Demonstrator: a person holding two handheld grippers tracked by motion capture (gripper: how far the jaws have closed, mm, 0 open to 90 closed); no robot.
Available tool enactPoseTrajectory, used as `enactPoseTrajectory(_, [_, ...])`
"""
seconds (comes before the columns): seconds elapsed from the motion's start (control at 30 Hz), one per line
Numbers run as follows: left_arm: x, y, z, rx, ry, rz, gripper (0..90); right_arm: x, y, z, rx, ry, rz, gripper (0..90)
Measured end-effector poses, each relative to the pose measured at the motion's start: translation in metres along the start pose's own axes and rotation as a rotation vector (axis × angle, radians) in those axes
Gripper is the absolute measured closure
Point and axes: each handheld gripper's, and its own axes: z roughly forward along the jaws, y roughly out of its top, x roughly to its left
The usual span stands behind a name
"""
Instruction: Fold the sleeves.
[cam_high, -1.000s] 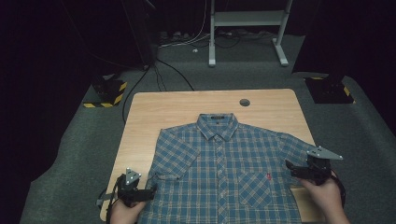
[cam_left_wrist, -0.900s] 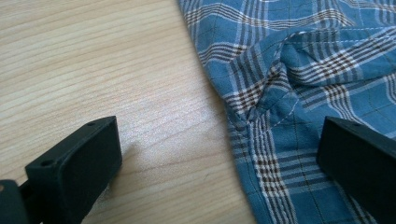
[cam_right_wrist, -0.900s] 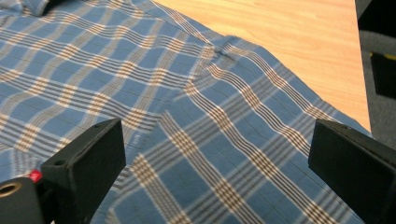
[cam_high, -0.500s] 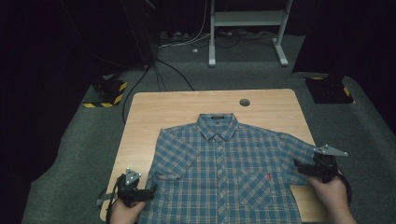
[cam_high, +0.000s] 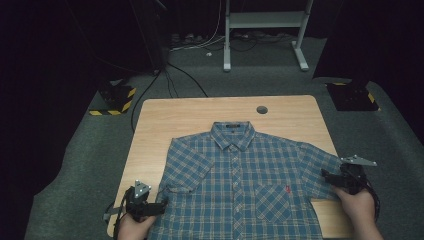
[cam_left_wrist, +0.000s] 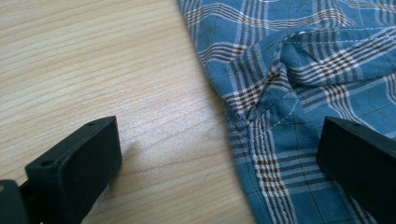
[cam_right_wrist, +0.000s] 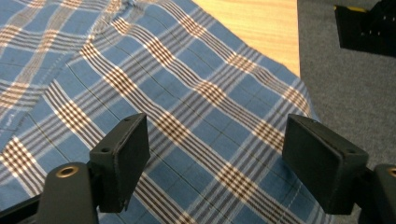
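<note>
Shirt (cam_high: 240, 185) lay flat on table (cam_high: 165, 120), buttons up. Left gripper (cam_high: 159, 206) at 7 o'clock by its edge, right gripper (cam_high: 327, 176) at 4 o'clock on its sleeve.

Left gripper view: jaws wide apart, shirt edge (cam_left_wrist: 261, 126) between, not pinched.

Right gripper view: jaws just been closing, apart over sleeve (cam_right_wrist: 205, 112), not pinched.

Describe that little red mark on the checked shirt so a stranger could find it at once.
On the pale wooden table lies a blue plaid short-sleeved shirt, buttoned, collar away from the person. Right of its button line sits a chest pocket; the tiny red mark at its top corner is the only red there.
</note>
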Motion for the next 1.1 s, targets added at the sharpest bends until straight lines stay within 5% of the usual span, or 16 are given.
enactPoseTrajectory(0.37, [0.0, 0.0, 0.0, 0.0, 0.0, -0.001, 0.2, -0.002, -0.003, 0.003, 0.016, 0.0, 0.02, 27.9])
enactPoseTrajectory(0.5, [0.0, 0.0, 0.0, 0.0, 0.0, -0.001, 0.2, 0.0, -0.003, 0.002, 0.0, 0.009, 0.008, 39.6])
enactPoseTrajectory(0.8, [0.0, 0.0, 0.0, 0.0, 0.0, -0.001, 0.2, 0.01, -0.002, 0.0, -0.012, 0.034, -0.012, 84.7])
enactPoseTrajectory(1.1, [0.0, 0.0, 0.0, 0.0, 0.0, -0.001, 0.2, 0.015, 0.001, -0.009, -0.073, 0.039, 0.032, 86.7])
